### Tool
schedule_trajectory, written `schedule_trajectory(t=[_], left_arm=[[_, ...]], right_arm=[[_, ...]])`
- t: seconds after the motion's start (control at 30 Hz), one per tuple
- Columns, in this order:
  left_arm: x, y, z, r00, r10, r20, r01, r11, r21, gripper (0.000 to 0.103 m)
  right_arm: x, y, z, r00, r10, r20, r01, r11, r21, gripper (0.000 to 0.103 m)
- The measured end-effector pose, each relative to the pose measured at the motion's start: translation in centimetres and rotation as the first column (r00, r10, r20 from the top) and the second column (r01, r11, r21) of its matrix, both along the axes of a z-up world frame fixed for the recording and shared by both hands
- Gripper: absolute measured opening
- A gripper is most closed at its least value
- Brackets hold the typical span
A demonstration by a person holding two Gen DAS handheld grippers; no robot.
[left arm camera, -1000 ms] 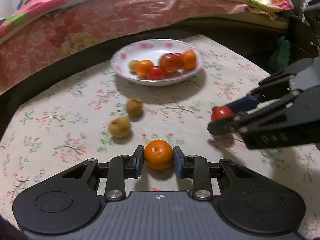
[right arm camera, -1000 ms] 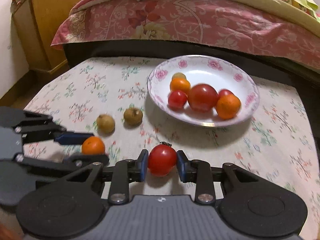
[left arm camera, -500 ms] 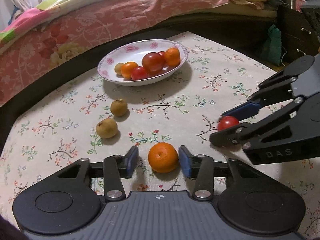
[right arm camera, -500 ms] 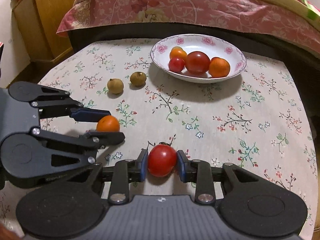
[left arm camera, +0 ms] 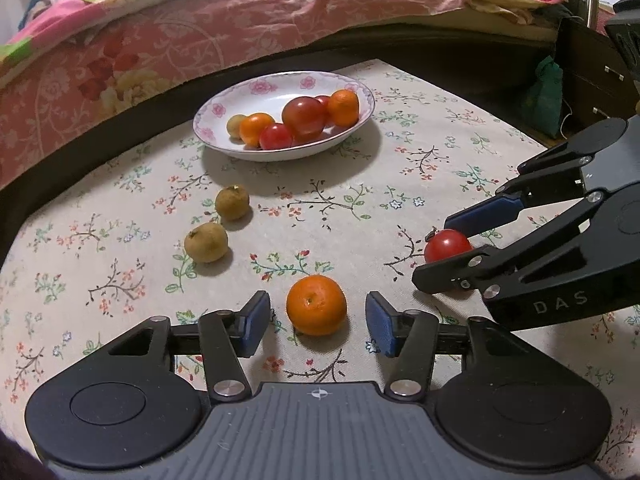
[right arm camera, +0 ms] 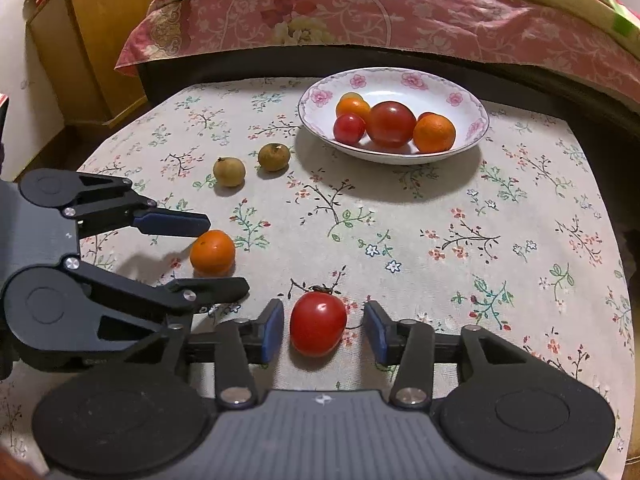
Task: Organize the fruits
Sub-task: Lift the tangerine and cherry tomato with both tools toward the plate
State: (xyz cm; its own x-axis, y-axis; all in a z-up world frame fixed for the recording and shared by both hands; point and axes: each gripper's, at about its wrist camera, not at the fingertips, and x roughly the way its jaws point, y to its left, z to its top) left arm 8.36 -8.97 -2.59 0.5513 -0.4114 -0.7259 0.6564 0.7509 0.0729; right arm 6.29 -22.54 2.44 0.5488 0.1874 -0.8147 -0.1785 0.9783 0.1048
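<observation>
On the table (right arm camera: pixel 460 240), the plate (right arm camera: pixel 472 92) holds 5 or 6 fruits; 2 brown fruits (right arm camera: pixel 229 172) lie beside it. Step in hand: releasing; the left tool (left arm camera: pixel 316 318) has just opened around the orange (left arm camera: pixel 316 305); the right tool (right arm camera: pixel 323 328) has just opened around the tomato (right arm camera: pixel 318 323); both fruits rest free on the table. Next likely calls for backing off without nudging them.

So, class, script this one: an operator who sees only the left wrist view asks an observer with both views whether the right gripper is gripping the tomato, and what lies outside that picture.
Operator: From my side, a finger covers part of the tomato. Is it gripped?
Observer: No. The right gripper has just been opening its jaws. The tomato sits on the tablecloth between them, with a gap at each pad.
Operator: Is there anything to the left that my picture misses?
Observer: A wooden cabinet stands beside the bed, beyond the table's far left corner.
</observation>
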Motion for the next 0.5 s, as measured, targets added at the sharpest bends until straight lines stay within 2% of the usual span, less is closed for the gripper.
schedule_trajectory(t=[0.03,0.1,0.2,0.33,0.5], left_arm=[[-0.05,-0.03,0.02,1.000,-0.002,0.001,0.002,1.000,0.001,0.059],[-0.25,-0.22,0.09,1.000,-0.019,-0.002,0.019,1.000,0.001,0.049],[-0.64,-0.61,0.19,1.000,-0.031,0.007,0.031,0.999,0.016,0.041],[-0.70,-0.73,0.28,0.999,-0.037,0.004,0.037,0.999,0.020,0.039],[-0.86,-0.70,0.41,0.999,-0.036,-0.002,0.036,0.999,0.029,0.039]], right_arm=[[0.07,0.03,-0.01,1.000,0.001,0.000,-0.001,1.000,0.001,0.044],[0.13,0.21,-0.05,1.000,0.009,0.002,-0.009,1.000,-0.006,0.044],[0.19,0.46,-0.05,1.000,0.016,-0.001,-0.016,1.000,-0.025,0.043],[0.16,0.64,-0.02,1.000,0.026,-0.011,-0.026,0.999,-0.037,0.031],[0.13,0.73,0.03,1.000,0.026,-0.013,-0.026,0.999,-0.042,0.030]])
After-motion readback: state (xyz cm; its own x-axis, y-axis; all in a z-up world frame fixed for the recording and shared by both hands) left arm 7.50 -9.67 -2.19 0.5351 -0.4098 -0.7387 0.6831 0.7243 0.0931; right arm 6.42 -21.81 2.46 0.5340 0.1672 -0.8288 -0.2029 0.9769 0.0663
